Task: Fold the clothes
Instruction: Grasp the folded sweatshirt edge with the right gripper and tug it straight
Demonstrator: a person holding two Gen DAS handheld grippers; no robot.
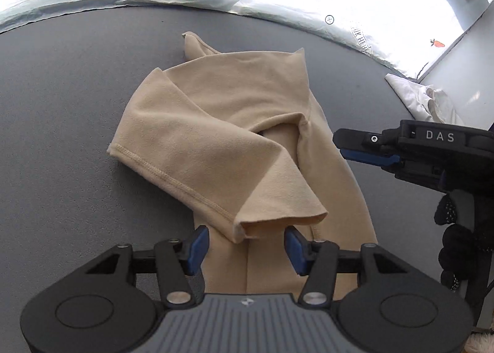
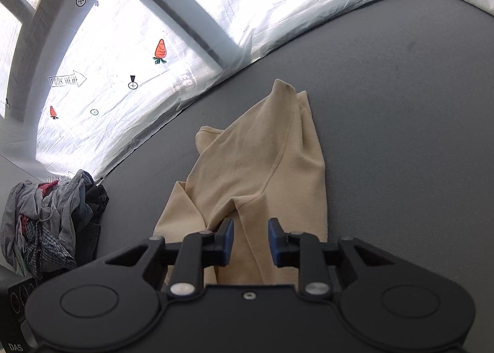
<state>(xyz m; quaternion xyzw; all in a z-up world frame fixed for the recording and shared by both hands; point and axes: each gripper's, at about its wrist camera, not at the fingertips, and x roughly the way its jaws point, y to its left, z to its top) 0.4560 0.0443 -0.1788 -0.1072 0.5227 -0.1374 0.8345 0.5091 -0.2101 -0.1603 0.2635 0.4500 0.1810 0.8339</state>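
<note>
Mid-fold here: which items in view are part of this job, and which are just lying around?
In the job:
- beige garment, partly folded on the grey table
- left gripper, open at the sleeve cuff
- right gripper, open over the cloth

Lying about:
- heap of mixed clothes, at the table's far left
- white folded cloth, at the right edge

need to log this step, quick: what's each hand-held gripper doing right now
Left hand-held gripper: open, holding nothing, the folded sleeve of the beige shirt just ahead.
Right hand-held gripper: partly open over the shirt, gripping nothing.
</note>
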